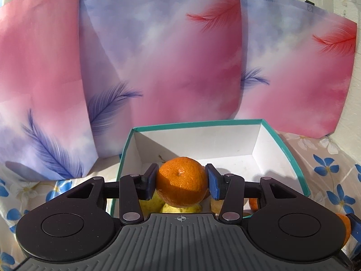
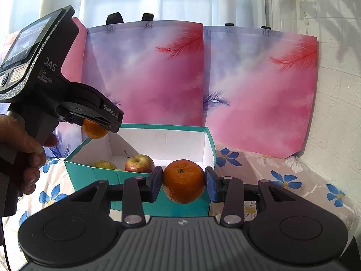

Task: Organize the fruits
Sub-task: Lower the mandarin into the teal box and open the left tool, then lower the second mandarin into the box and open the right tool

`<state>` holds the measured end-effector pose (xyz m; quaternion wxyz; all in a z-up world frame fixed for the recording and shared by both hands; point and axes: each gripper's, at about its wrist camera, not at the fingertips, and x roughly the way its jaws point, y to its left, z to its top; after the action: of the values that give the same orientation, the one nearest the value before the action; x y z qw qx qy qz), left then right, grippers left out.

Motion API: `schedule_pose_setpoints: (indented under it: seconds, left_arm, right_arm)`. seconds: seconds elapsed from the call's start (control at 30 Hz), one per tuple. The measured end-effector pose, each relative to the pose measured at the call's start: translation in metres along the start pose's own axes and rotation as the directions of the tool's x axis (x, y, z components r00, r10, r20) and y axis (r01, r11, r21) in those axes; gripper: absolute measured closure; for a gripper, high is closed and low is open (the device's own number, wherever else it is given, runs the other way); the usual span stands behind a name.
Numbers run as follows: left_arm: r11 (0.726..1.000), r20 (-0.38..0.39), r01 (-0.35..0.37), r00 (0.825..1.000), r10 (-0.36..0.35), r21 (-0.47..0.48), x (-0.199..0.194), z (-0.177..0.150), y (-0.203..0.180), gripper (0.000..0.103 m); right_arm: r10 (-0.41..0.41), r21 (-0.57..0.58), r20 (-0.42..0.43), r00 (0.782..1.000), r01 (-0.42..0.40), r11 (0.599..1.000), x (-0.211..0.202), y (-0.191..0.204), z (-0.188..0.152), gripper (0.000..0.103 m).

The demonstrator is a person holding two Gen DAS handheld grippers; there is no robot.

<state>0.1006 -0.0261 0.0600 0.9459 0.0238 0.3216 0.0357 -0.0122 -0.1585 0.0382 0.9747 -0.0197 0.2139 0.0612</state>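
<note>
My left gripper (image 1: 181, 181) is shut on an orange tangerine (image 1: 181, 180), held over the near left part of a teal box with a white inside (image 1: 198, 140). Yellow-green fruit (image 1: 180, 209) lies in the box below it. In the right wrist view the left gripper (image 2: 99, 124) hangs above the box's left corner with its tangerine (image 2: 94, 132). My right gripper (image 2: 183, 181) is shut on a second tangerine (image 2: 183, 180), in front of the box's near wall (image 2: 90, 176). Inside lie a red apple (image 2: 140, 163) and a yellowish fruit (image 2: 104, 164).
Pink and lilac feather-print tote bags (image 2: 153, 79) stand upright right behind the box. A floral cloth (image 2: 282, 180) covers the surface. A white wall (image 2: 338, 90) closes the right side. A hand (image 2: 27, 153) holds the left gripper's handle at the left.
</note>
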Motion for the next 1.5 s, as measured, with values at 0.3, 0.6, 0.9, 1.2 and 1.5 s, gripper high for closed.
schedule_pose_setpoints:
  seconds: [0.3,0.6,0.9,1.2,1.5]
  left_arm:
    - [1.0,-0.065,-0.01,0.998,0.009,-0.017,0.028,-0.003,0.002,0.053]
    - [1.0,-0.123,-0.021,0.992,0.018,-0.023,0.052,-0.008,0.005,0.053]
    - [0.999,-0.175,-0.023,0.984,0.017,-0.034,0.071,-0.013,0.009,0.053]
    - [0.999,-0.171,-0.028,0.985,0.02,-0.046,0.069,-0.012,0.011,0.025]
    - [0.996,-0.106,-0.001,0.994,-0.008,-0.085,0.003,-0.016,0.026,0.005]
  right_arm:
    - [-0.007,-0.005,0.001,1.0,0.007,1.0,0.004,0.001,0.002,0.063]
    - [-0.015,-0.001,-0.006,1.0,0.015,1.0,0.008,0.003,0.003,0.063]
    - [-0.018,-0.005,-0.007,1.0,0.018,1.0,0.012,0.004,0.005,0.063]
    - [-0.016,-0.009,-0.007,1.0,0.016,1.0,0.015,0.005,0.006,0.063]
    - [-0.015,-0.029,0.007,1.0,0.015,0.999,0.018,0.008,0.009,0.063]
